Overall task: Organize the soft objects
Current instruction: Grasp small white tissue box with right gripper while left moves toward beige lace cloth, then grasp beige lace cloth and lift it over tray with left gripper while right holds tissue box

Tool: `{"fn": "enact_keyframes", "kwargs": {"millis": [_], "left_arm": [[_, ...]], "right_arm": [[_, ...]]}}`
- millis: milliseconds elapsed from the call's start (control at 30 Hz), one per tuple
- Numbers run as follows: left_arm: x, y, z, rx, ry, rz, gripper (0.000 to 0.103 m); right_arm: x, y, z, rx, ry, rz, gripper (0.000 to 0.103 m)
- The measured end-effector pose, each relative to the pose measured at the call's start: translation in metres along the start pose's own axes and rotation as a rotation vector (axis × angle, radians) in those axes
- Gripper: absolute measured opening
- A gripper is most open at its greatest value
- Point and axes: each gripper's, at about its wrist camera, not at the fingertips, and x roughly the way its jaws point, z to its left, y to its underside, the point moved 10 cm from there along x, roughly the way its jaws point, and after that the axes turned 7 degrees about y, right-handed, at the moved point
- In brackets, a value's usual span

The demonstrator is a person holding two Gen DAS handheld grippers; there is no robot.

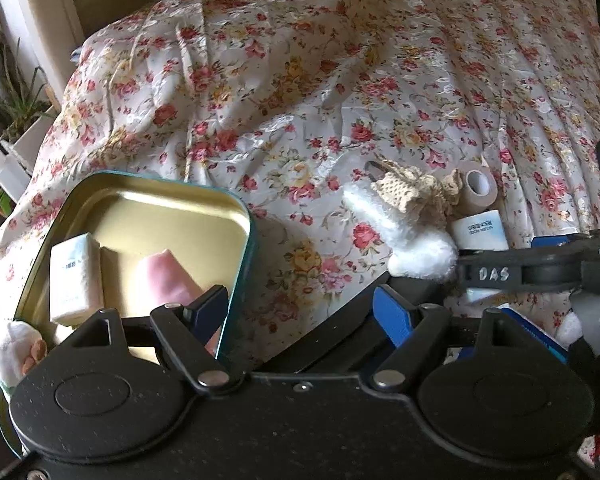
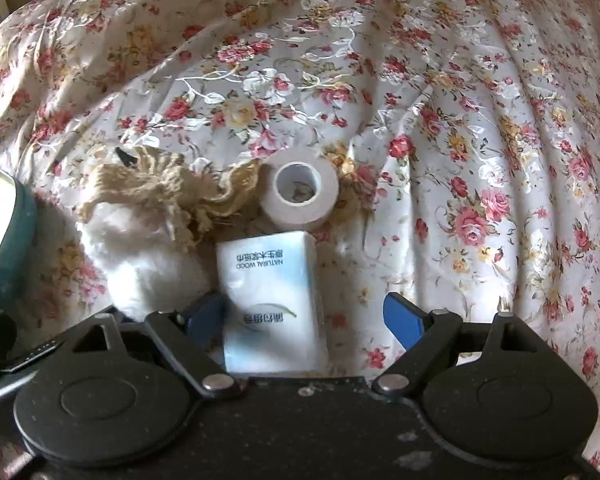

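A teal tin [image 1: 242, 216] with a gold inside sits on the floral cloth at the left. It holds a white tissue pack [image 1: 74, 280] and a pink cloth [image 1: 168, 280]. My left gripper [image 1: 300, 312] is open astride the tin's right wall, left finger inside and right finger outside. To the right lie a white fluffy piece [image 2: 140, 264], a beige crochet piece [image 2: 156, 192], a tape roll [image 2: 298, 192] and a second tissue pack [image 2: 272, 300]. My right gripper [image 2: 306, 318] is open around that pack. Its left pad is close to the pack and its right pad stands apart.
The floral cloth [image 2: 460, 120] covers the whole surface in wrinkles. The tin's wall [image 2: 4, 240] is just left of the right gripper. Potted plants [image 1: 20, 108] and a white squeeze bottle [image 1: 8, 172] stand beyond the left edge. Fingers in white fabric [image 1: 14, 348] rest by the tin's near corner.
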Motion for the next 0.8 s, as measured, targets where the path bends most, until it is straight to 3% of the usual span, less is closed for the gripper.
{"fn": "enact_keyframes", "kwargs": {"millis": [67, 100, 267, 433, 800], "left_arm": [[0.001, -0.001, -0.003, 0.009, 0.004, -0.004, 0.076], [0.001, -0.001, -0.005, 0.011, 0.006, -0.007, 0.076], [0.004, -0.002, -0.01, 0.013, 0.01, -0.008, 0.076], [0.005, -0.002, -0.016, 0.031, 0.006, -0.011, 0.076], [0.01, -0.031, -0.041, 0.077, -0.035, -0.064, 0.078]], "right_arm": [[-0.001, -0.002, -0.01, 0.047, -0.028, 0.018, 0.062], [-0.001, -0.003, -0.016, 0.075, -0.049, 0.029, 0.046], [-0.002, -0.003, -0.049, 0.189, 0.019, 0.029, 0.047], [0.0, -0.006, -0.072, 0.269, 0.021, 0.036, 0.047], [-0.004, -0.01, -0.104, 0.462, -0.096, 0.042, 0.045]]}}
